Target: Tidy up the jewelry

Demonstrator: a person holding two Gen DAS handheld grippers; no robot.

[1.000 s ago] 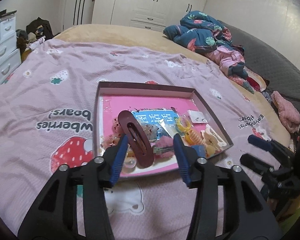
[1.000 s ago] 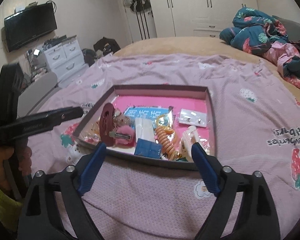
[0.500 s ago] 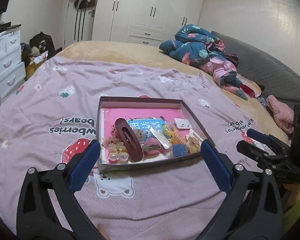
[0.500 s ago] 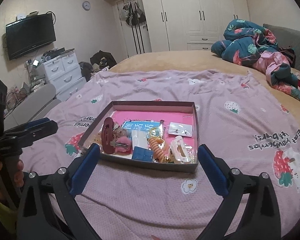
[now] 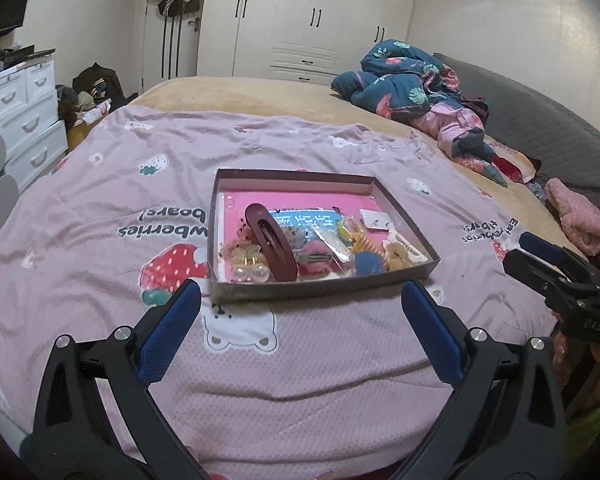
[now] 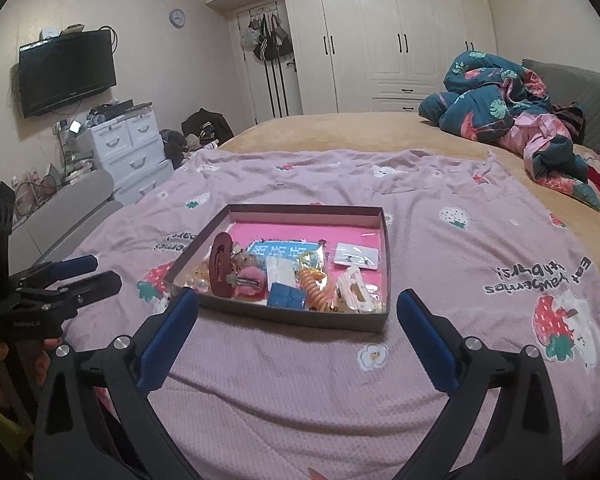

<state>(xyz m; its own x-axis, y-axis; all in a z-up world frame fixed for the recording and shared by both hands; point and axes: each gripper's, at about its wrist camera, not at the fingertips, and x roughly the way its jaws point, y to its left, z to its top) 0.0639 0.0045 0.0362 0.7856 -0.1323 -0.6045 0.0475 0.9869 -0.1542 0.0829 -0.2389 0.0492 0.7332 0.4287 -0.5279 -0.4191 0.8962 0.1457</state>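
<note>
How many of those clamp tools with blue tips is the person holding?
2: the left hand-held gripper and the right hand-held gripper, both open, short of the box of hair accessories.

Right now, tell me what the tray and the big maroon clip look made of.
Tray: likely cardboard, thin folded walls, matte brown outside, glossy pink lining. Big maroon clip: probably plastic, smooth, slightly shiny, moulded with a slot; coated metal can't be ruled out.

Both grippers were matte black plastic frames with triangular cut-outs, silver round screws at the pivots, and blue textured pads lining the jaws. The left gripper [image 5: 300,332] matched the right gripper [image 6: 298,338] in build. Small pale lettering marked one body; yellow-green sleeves and bare skin showed.
</note>
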